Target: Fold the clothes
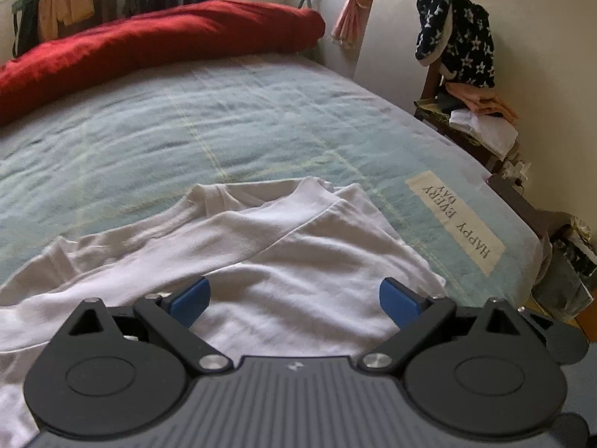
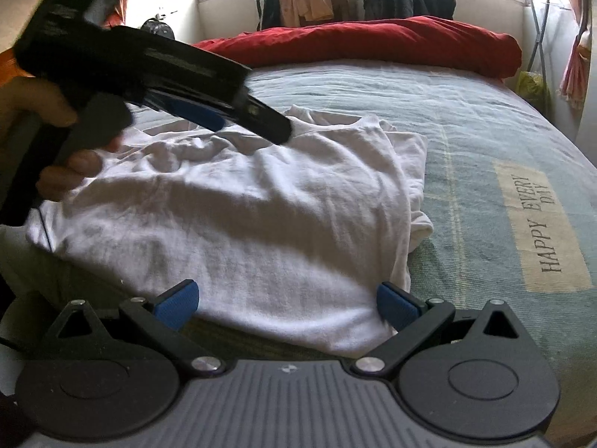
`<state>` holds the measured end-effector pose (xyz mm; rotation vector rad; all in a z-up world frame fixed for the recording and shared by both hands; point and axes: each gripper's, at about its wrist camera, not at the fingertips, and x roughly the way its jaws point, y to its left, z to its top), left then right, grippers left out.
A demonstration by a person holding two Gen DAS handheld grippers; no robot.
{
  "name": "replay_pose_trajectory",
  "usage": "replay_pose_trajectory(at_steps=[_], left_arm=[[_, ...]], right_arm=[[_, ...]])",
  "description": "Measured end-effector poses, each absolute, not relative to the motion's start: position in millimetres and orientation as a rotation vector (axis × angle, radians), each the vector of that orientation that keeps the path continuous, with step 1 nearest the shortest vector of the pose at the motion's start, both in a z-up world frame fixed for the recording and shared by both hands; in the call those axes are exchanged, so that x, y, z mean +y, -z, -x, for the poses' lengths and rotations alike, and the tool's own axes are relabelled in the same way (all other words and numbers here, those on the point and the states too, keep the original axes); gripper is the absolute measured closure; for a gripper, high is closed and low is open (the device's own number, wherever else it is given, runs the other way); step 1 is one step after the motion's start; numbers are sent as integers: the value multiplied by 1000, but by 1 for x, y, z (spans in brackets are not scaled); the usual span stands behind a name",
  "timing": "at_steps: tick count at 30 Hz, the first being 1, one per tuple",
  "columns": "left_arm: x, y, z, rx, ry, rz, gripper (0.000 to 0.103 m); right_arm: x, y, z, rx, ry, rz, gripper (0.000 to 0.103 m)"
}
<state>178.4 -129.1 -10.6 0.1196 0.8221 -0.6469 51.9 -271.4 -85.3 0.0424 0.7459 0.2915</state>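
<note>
Both spread wide, gripping nothing – left gripper [image 1: 294,296], right gripper [image 2: 287,300] – over half-folded white shirt [image 2: 242,201]; loose right layers likely to slip apart

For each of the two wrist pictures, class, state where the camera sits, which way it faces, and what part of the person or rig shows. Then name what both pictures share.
Left wrist view: sits on the left claw, low over the white T-shirt, facing up the bed toward the red blanket; only its own open fingers show.
Right wrist view: sits on the right claw at the shirt's near hem, facing the windows; the left claw and the hand holding it show.
Shared: shirt, red blanket, "HAPPY EVERY DAY" label.
</note>
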Motion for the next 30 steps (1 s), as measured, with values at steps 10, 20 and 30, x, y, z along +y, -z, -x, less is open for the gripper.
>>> replay_pose_trajectory(at_steps=[10,20,30], left_arm=[[-50,-1,-145,817,557,-45,6],[52,9,-121,823,429,145,6],[116,33,-124,835,345,297,6]], right_arm=[[-271,75,-43,765,-289,-113,0],[-266,67,-38,778,-308,-187,0],[-249,61,-41,789,-326,-175,0]])
